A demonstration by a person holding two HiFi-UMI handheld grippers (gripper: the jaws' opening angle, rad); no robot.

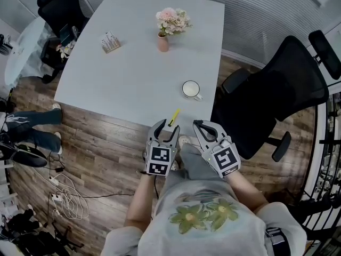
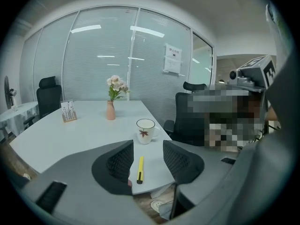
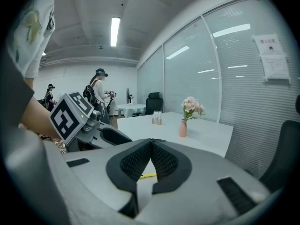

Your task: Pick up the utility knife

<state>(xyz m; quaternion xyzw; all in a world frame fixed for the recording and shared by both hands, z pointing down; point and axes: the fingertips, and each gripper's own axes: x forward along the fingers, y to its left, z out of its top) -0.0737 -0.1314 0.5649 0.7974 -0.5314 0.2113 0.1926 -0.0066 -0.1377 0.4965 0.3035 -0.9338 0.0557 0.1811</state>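
The utility knife [image 1: 174, 117] is a slim yellow one lying at the near edge of the white table [image 1: 133, 79]. My left gripper [image 1: 168, 127] hovers just short of it, open and holding nothing. In the left gripper view the knife [image 2: 139, 169] lies on the table [image 2: 70, 139], seen in the gap between the two pads of the left gripper [image 2: 147, 147]. My right gripper [image 1: 203, 125] is beside the left one, off the table's edge, and shut on nothing. In the right gripper view the pads of the right gripper [image 3: 151, 145] meet at their tips, with a sliver of the knife [image 3: 148, 176] showing below them.
A white mug [image 1: 191, 89] stands just beyond the knife. A pink vase of flowers [image 1: 163, 39] and a small card holder [image 1: 110, 41] stand farther back. A black office chair [image 1: 277, 100] is close on the right. A person's legs [image 1: 32, 124] and loose cables [image 1: 66, 196] are at the left.
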